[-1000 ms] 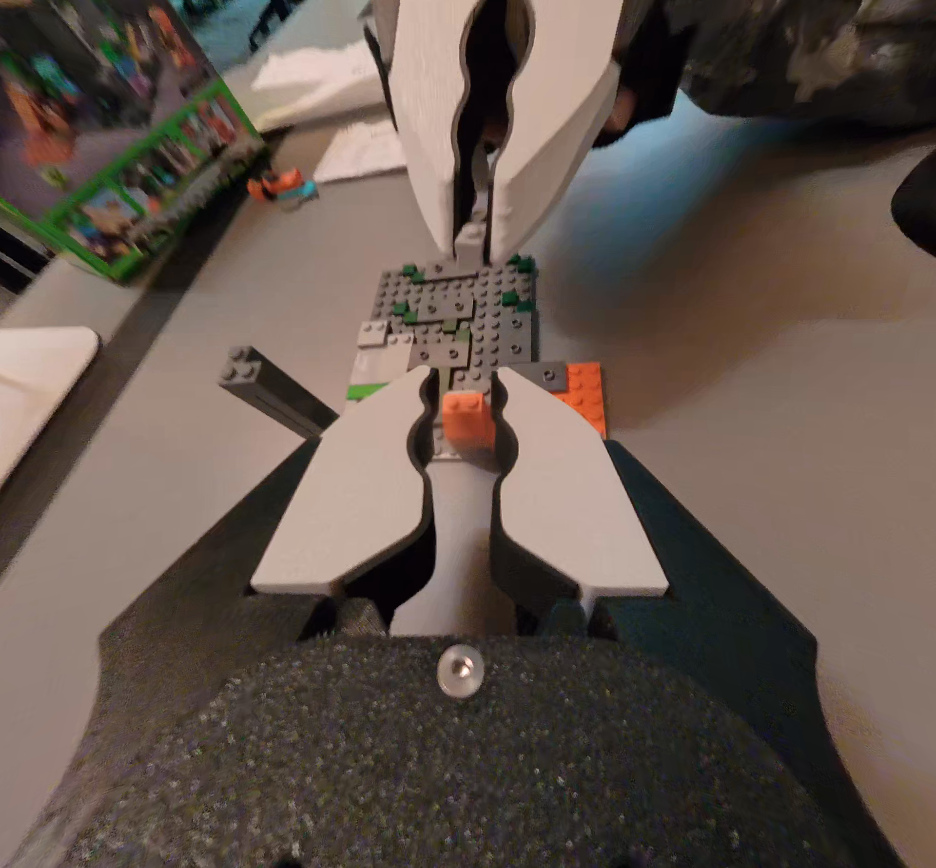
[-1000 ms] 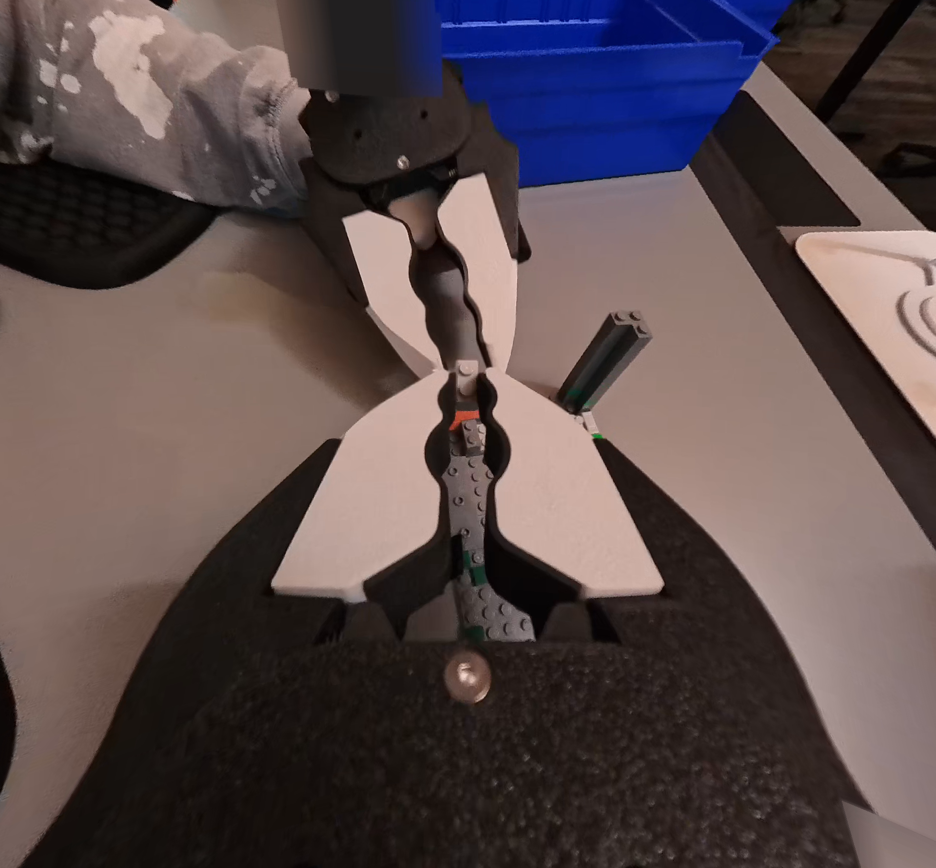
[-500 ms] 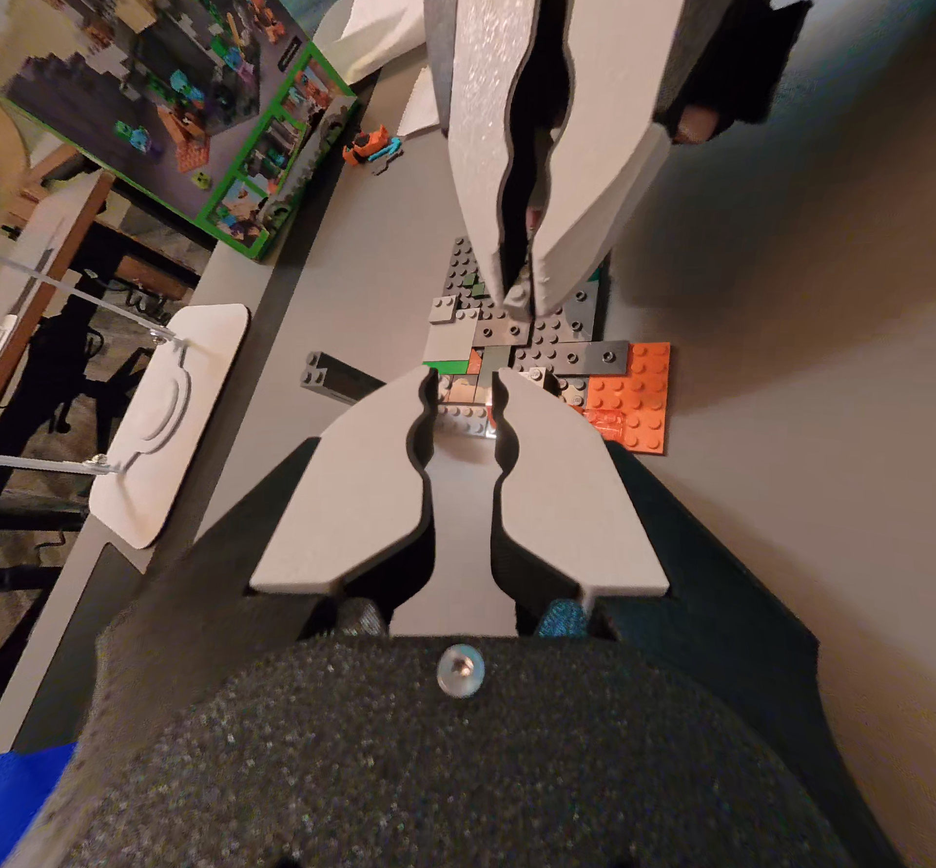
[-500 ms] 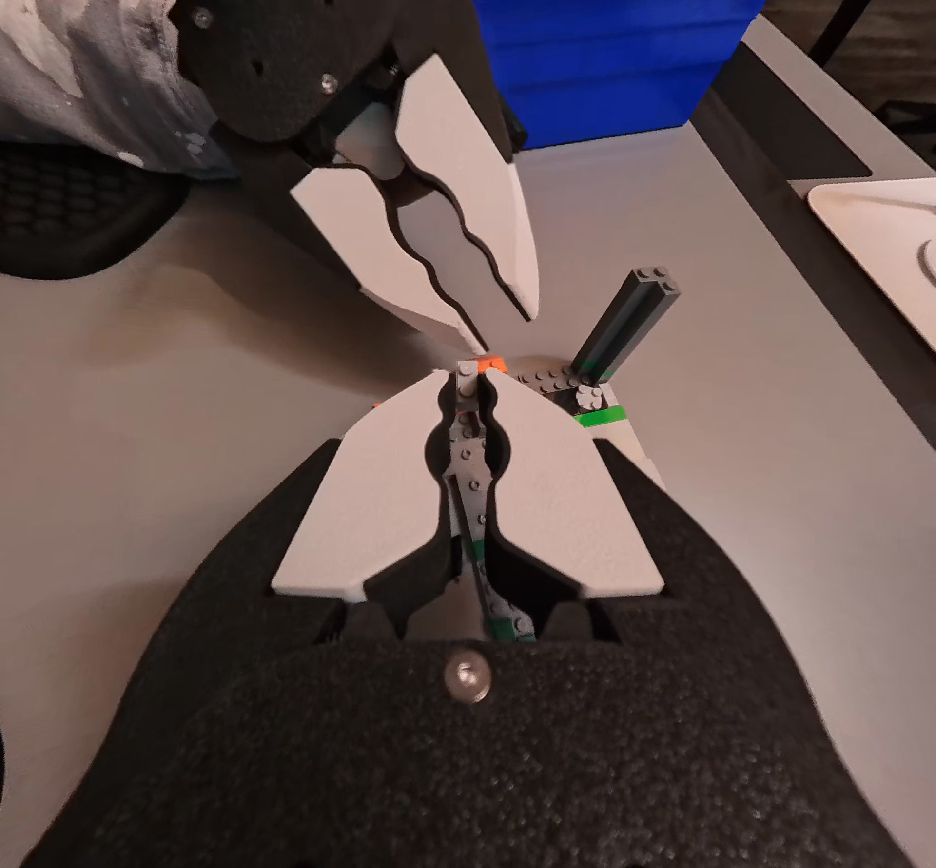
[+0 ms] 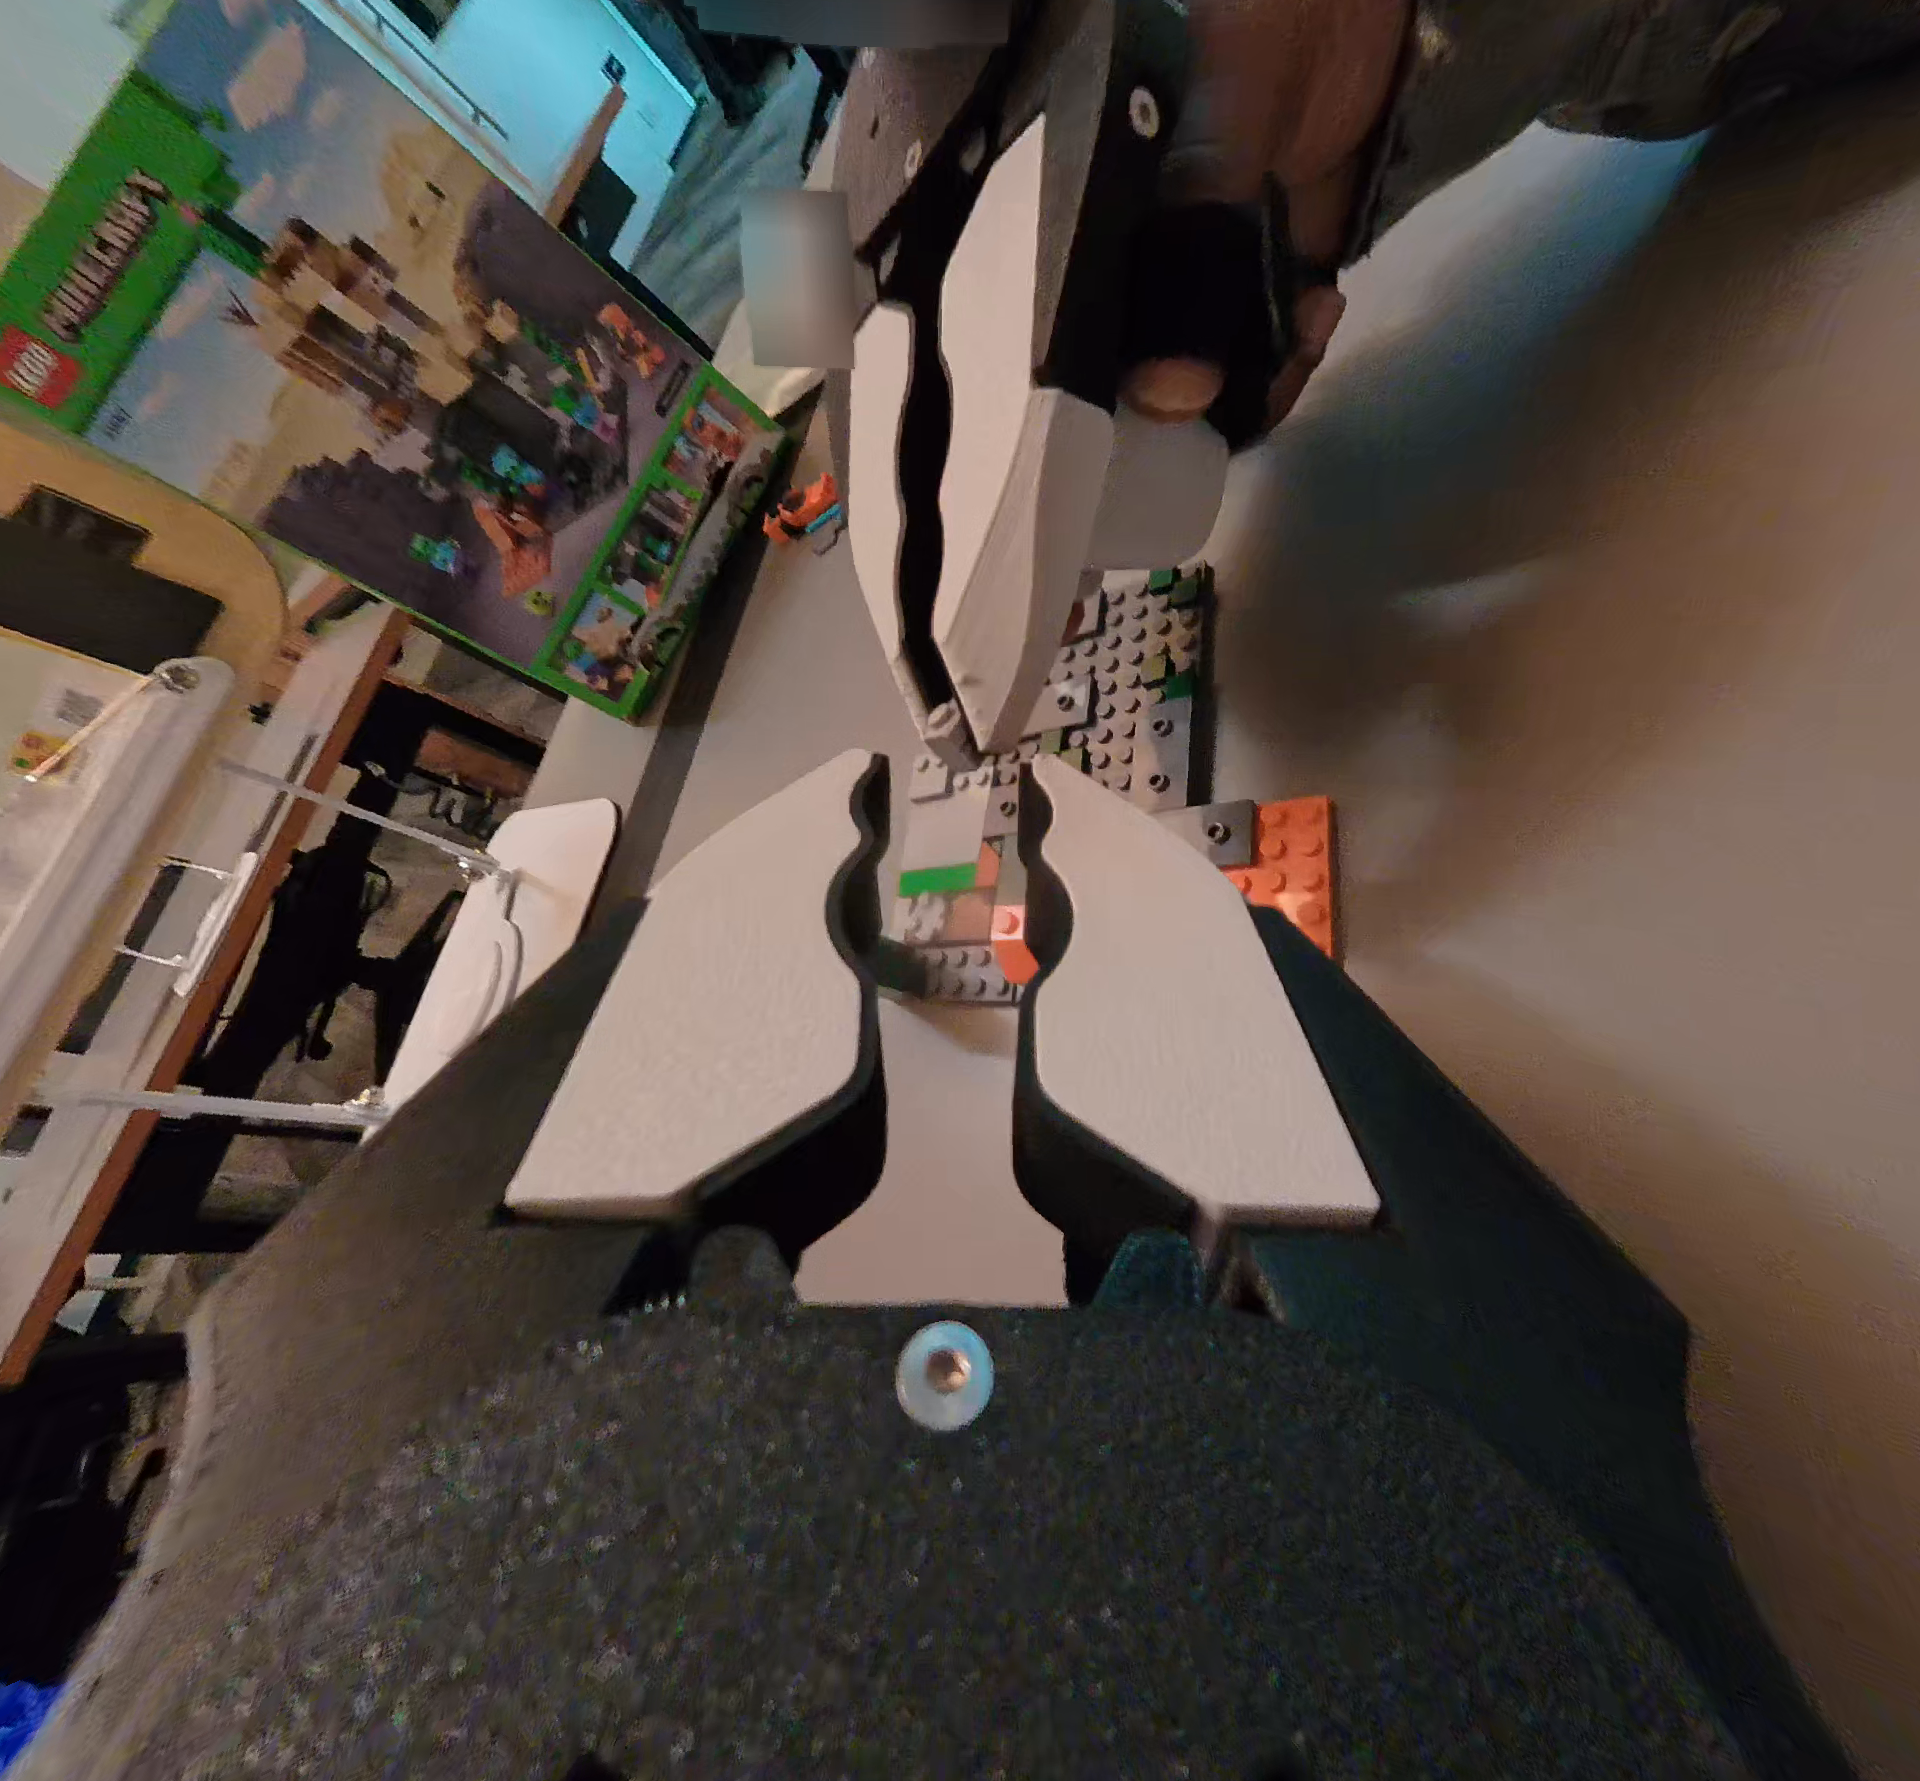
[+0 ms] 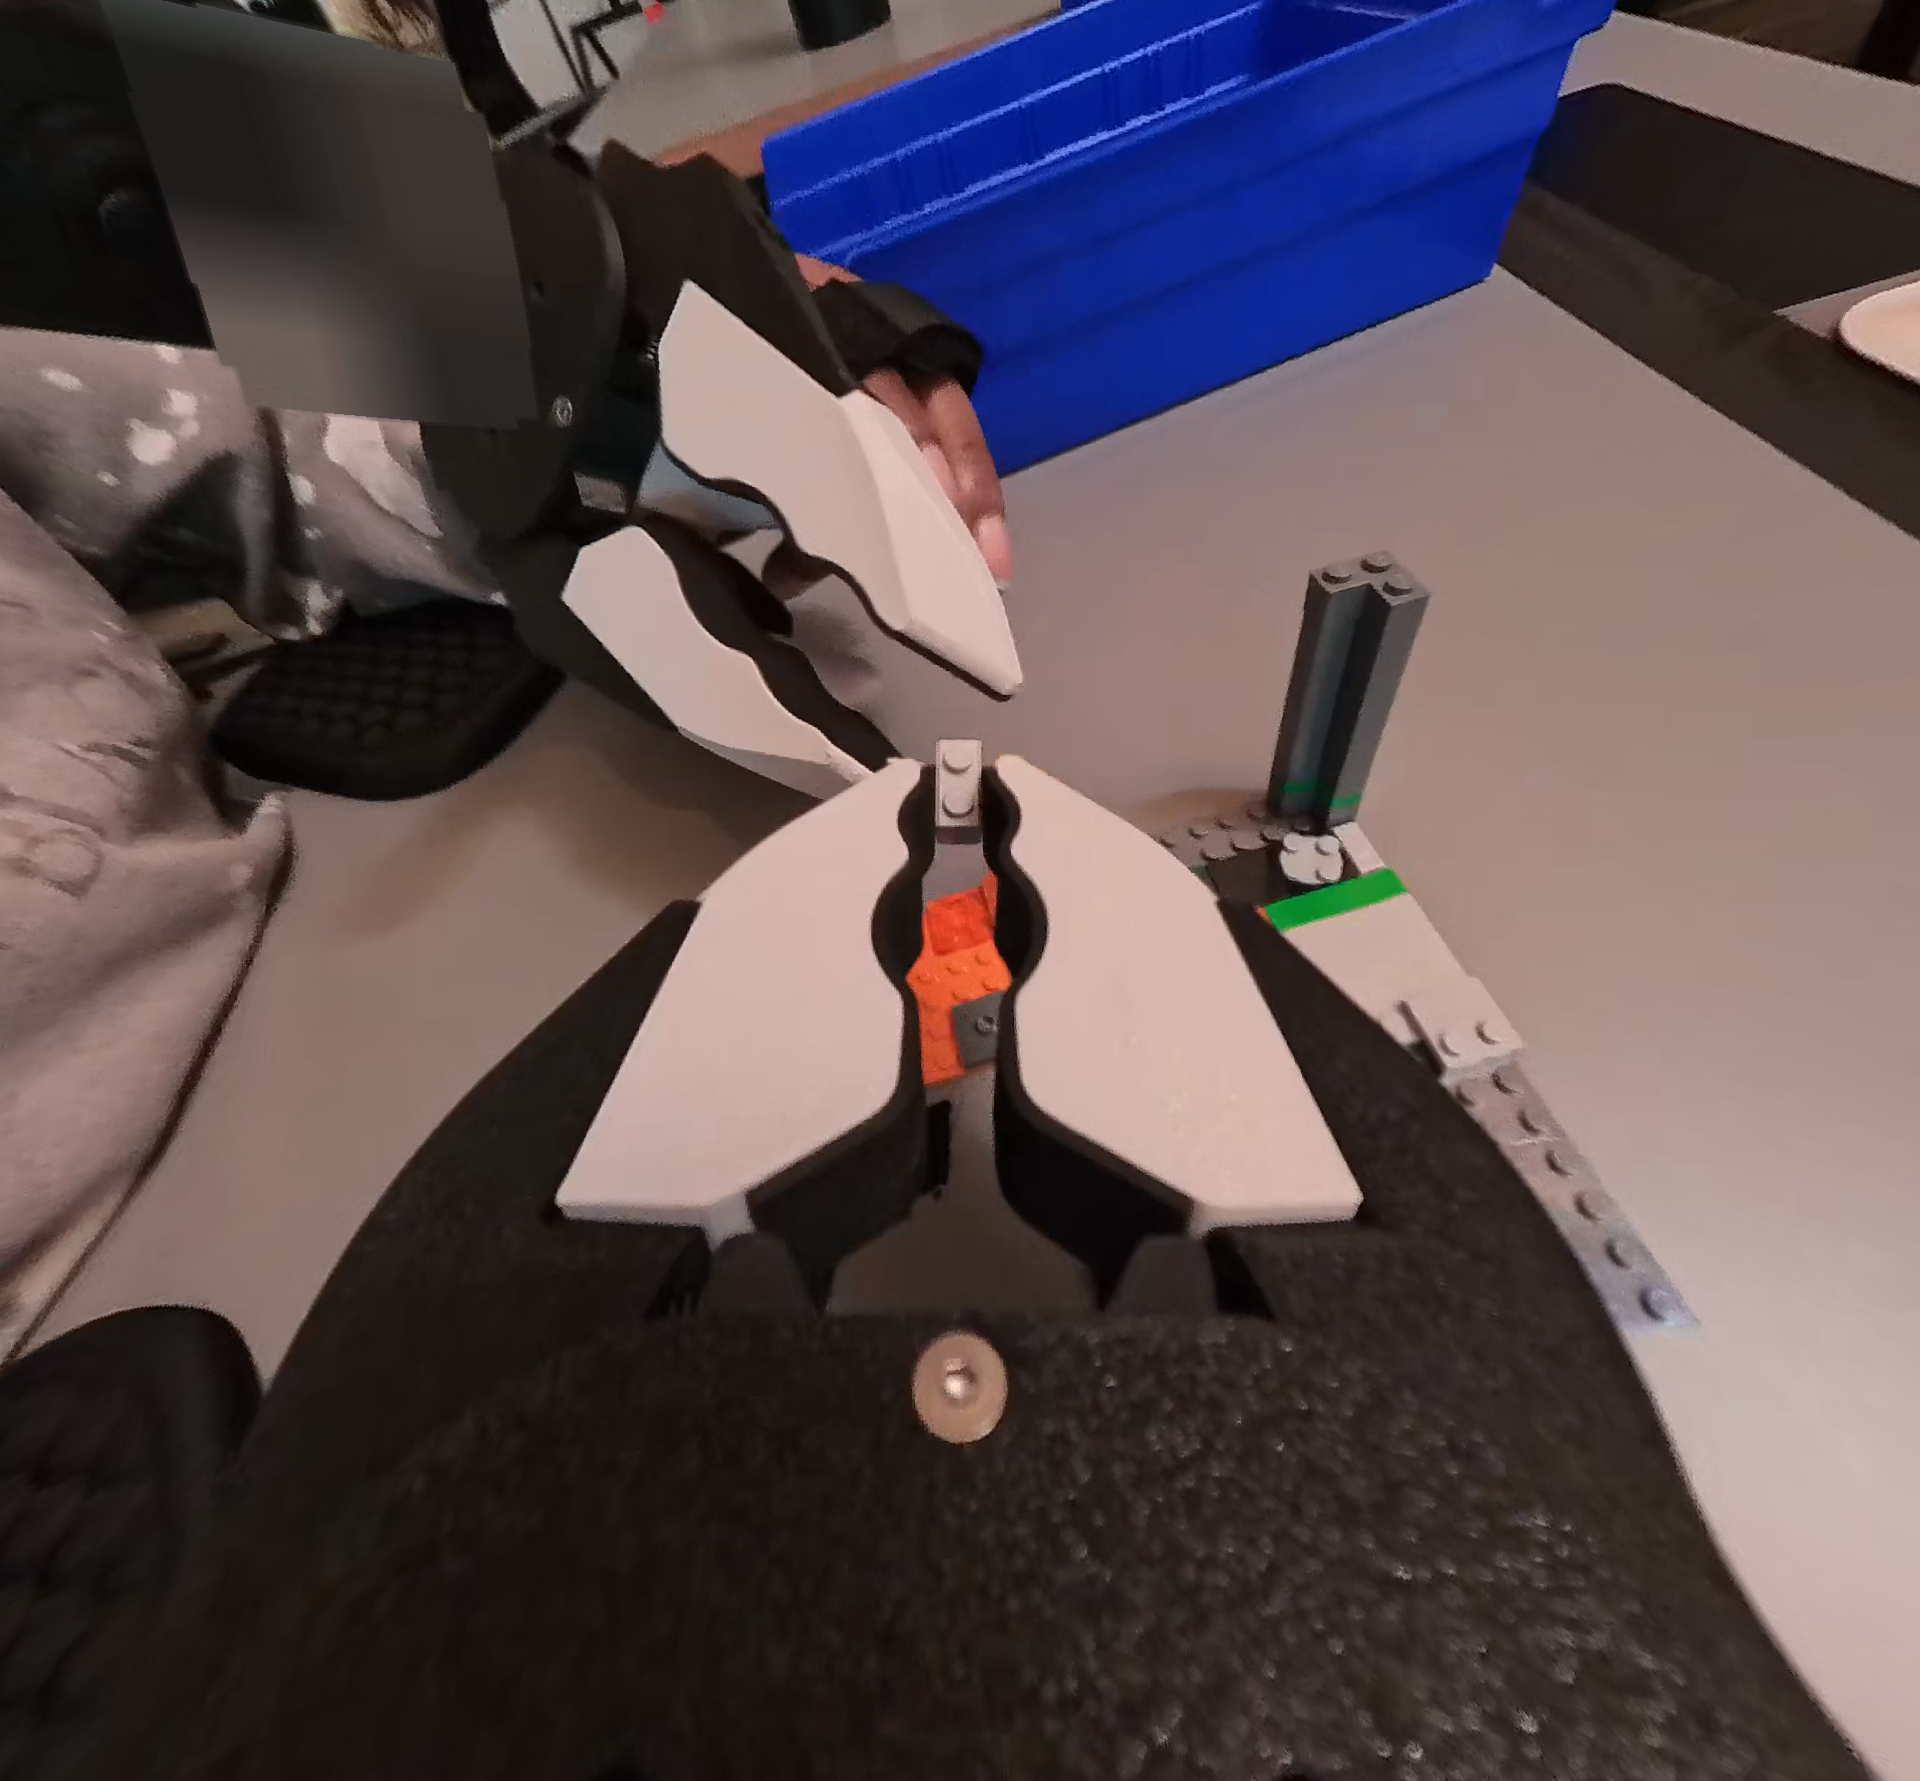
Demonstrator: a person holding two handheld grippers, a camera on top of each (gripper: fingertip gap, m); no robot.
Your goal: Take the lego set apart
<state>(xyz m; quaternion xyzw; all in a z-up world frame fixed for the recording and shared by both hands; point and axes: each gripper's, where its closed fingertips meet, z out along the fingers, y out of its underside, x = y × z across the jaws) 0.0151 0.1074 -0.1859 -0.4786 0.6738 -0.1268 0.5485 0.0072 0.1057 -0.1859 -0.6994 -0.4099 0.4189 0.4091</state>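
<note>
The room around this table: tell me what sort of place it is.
Probably an open office or lab workspace: a grey table bearing a blue storage bin, a lego set box standing at its edge, and office chairs beyond.

printed brand logos on toy box (image 5: 343, 360), lettering unquoted

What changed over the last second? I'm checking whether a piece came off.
The right gripper, still shut on the small grey piece, lifted it off the build. The left gripper, open, rose and tilted away from the orange brick. The build stayed put; the dark pillar is still upright.
</note>
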